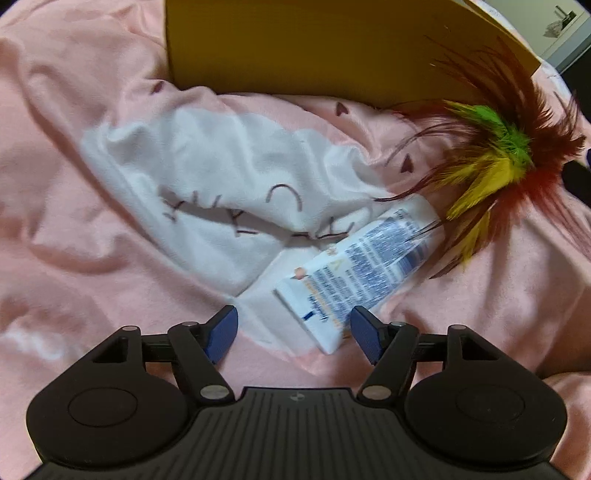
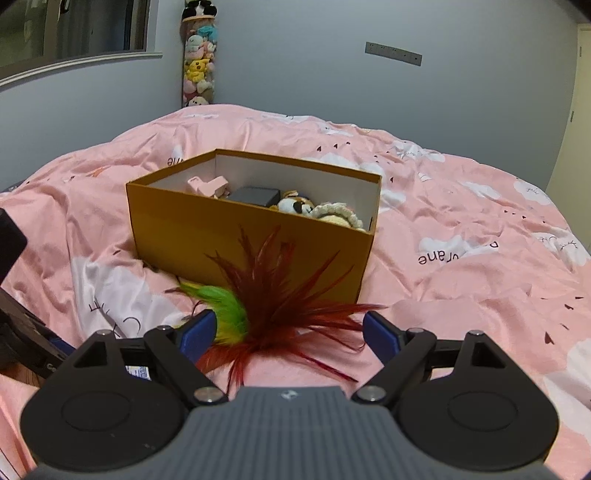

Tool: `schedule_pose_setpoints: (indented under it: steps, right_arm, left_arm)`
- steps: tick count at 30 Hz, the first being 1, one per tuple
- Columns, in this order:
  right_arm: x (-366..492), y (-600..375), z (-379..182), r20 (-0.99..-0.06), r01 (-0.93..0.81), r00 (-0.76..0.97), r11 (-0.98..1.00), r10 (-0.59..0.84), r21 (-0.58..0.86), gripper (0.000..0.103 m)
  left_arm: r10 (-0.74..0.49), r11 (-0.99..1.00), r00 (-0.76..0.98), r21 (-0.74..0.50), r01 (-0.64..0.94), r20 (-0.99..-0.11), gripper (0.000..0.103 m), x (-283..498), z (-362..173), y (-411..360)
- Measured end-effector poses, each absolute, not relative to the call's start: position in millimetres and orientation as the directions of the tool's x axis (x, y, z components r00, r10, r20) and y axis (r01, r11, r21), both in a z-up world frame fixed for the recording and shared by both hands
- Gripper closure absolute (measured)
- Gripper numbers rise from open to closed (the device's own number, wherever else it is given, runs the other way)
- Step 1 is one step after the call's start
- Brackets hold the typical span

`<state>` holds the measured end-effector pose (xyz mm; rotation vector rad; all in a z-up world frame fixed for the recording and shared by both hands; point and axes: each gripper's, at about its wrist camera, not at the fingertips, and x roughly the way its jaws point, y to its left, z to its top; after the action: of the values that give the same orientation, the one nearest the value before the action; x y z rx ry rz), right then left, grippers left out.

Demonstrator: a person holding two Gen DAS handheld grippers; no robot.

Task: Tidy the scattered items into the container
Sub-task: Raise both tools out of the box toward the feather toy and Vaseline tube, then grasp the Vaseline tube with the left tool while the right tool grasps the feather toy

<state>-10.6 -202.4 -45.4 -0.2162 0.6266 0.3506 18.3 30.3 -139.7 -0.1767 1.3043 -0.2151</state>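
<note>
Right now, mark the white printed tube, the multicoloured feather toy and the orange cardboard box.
white printed tube (image 1: 354, 273): left wrist view, middle of its printed face.
multicoloured feather toy (image 2: 258, 314): right wrist view, dark red feathers near the base.
orange cardboard box (image 2: 207, 229): right wrist view, near side wall.

The duvet is lying pink and creased w/ white cloud patches, dark lettering and small dark hearts, spreading across most of both views. Behind the duvet a grey-blue wall is rising. A tall stack of plush toys is standing against the wall just past the duvet's far edge, a black-and-white one sitting on top. A window w/ a pale sill is showing left of the plush stack. A grey strip is hanging on the wall, above the duvet, right of the plush. A pale door is showing beyond the duvet's right edge.
</note>
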Motion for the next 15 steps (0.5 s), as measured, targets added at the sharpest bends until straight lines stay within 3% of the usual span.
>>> schedule_pose_setpoints:
  steps: [2,6,11,15]
  right_arm:
    - [-8.9,-202.1,-47.4,-0.614,-0.381,0.749,0.92,0.249,-0.092,0.015]
    - [-6.8,-202.9,-50.0,-0.625,-0.377,0.741,0.922,0.245,-0.086,0.015]
    - [-5.4,-204.8,-51.2,-0.628,-0.373,0.738,0.925,0.245,-0.077,0.015]
    - [-5.0,-204.6,-51.9,-0.63,-0.373,0.737,0.925,0.245,-0.077,0.015]
  left_arm:
    - [-0.296,0.955,0.244,-0.289,0.063,-0.924,0.024,18.9,-142.2,31.1]
    - [-0.356,0.934,0.256,-0.352,0.064,-0.899,0.046,15.3,-141.4,35.6]
    - [-0.389,0.917,0.314,-0.395,0.048,-0.866,0.063,6.8,-132.3,46.8]
    - [-0.426,0.898,0.363,-0.436,0.058,-0.829,0.066,-1.6,-121.3,54.2]
